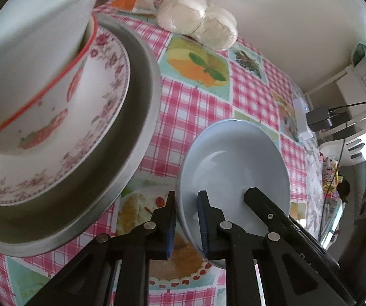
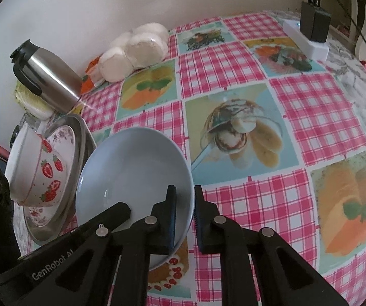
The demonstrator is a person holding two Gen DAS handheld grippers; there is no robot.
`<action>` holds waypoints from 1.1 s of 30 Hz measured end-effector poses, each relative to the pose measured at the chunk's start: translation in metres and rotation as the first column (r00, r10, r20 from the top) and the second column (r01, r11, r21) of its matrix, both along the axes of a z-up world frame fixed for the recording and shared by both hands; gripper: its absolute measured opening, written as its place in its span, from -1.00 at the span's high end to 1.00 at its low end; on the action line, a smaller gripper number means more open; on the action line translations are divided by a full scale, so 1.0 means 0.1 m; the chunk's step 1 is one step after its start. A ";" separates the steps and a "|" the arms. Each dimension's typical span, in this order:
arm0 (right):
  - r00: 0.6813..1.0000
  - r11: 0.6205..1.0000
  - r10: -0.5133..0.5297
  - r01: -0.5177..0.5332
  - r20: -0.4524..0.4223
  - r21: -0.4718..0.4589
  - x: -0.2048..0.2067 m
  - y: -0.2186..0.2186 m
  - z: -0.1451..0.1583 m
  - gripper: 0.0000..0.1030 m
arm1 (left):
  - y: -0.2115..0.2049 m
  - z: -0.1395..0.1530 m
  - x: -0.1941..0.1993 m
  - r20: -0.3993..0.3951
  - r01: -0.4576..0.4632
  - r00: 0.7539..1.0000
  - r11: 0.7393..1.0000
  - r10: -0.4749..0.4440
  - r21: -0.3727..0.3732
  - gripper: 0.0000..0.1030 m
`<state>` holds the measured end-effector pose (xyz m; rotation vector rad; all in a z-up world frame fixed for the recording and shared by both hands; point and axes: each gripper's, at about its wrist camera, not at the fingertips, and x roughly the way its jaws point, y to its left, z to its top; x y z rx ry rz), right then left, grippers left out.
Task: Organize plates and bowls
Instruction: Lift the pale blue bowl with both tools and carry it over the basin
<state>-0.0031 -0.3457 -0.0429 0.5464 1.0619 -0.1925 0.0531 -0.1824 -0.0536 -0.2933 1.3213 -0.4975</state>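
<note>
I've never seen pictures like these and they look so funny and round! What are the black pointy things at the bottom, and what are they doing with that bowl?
The black things are grabbers, like big tongs. A person holds one in each hand, and each has a little camera that makes round, bendy pictures. So one picture looks out from the left gripper, the other from the right gripper.

Both pinch the same pale blue bowl, one on each side of its rim, with one finger inside and one outside. You can even see the other grabber poking into each picture.

Below is a table with a pink checked tablecloth showing dessert pictures. Beside the blue bowl sits a metal tray with a flowery plate on it and a strawberry bowl on that. At the back are a silver flask and white round packets.
</note>
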 end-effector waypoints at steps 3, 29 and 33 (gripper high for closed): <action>1.000 0.999 -0.002 0.002 0.009 -0.032 -0.03 0.00 0.11 0.74 | -0.01 0.06 -0.01 0.002 0.008 1.000 1.000 -0.008 -0.026 0.67; 0.990 0.996 0.011 0.002 0.138 -0.090 -0.06 0.41 1.02 0.73 | 0.48 0.94 0.01 0.183 0.028 0.983 0.996 -0.013 -0.083 0.66; 0.988 0.996 0.032 -0.019 0.151 -0.087 0.00 0.54 1.10 0.73 | 0.64 0.99 0.05 0.193 0.011 0.981 0.996 0.007 -0.094 0.66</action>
